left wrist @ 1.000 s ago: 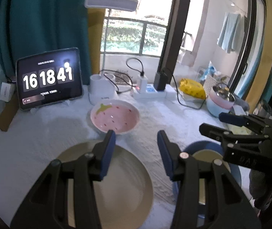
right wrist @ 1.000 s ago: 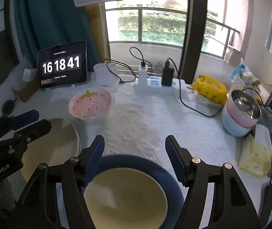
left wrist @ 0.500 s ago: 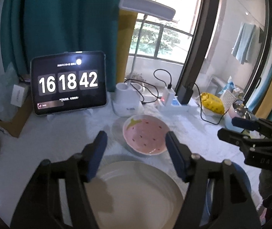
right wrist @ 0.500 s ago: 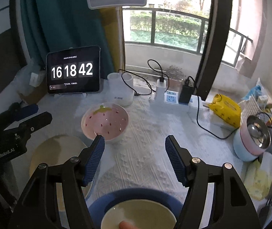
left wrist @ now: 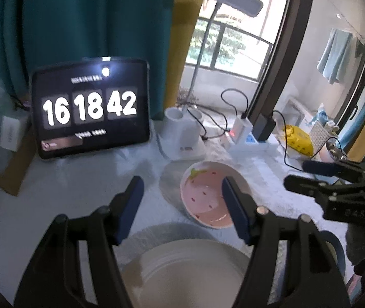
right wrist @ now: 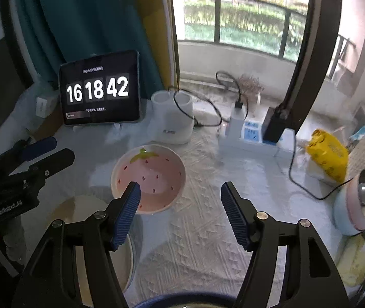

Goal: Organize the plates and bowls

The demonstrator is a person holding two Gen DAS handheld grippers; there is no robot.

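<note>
Table (right wrist: 203,231): white textured cloth cover, fills the lower half of both views.

Tablet (left wrist: 90,107): upright at centre left of the left wrist view, dark screen with large white clock digits; upper left of the right wrist view.

Cream plate (left wrist: 190,274): large, flat on the cloth, bottom centre of the left wrist view, under the left gripper's fingers; lower left of the right wrist view, partly hidden.

Strawberry bowl (right wrist: 149,177): pink inside with dark seed marks and a green leaf at the rim, white outside. Centre of the right wrist view, just beyond the cream plate (whether the two touch cannot be told).

Blue plate (right wrist: 182,301): only a sliver at the bottom edge of the right wrist view.

Left gripper (left wrist: 180,195): black frame, blue pads. Its jaws have just been opening and stand apart with nothing between them, above the near edge of the table.

Right gripper (right wrist: 178,200): same build, jaws wide apart and empty; its left pad overlaps the strawberry bowl's near rim in the picture.

White lamp base (right wrist: 172,120): right of the tablet, cable attached.

Power strip (right wrist: 251,138): right of the lamp base, plugs inserted.

Yellow packet (right wrist: 328,154): right edge.
</note>
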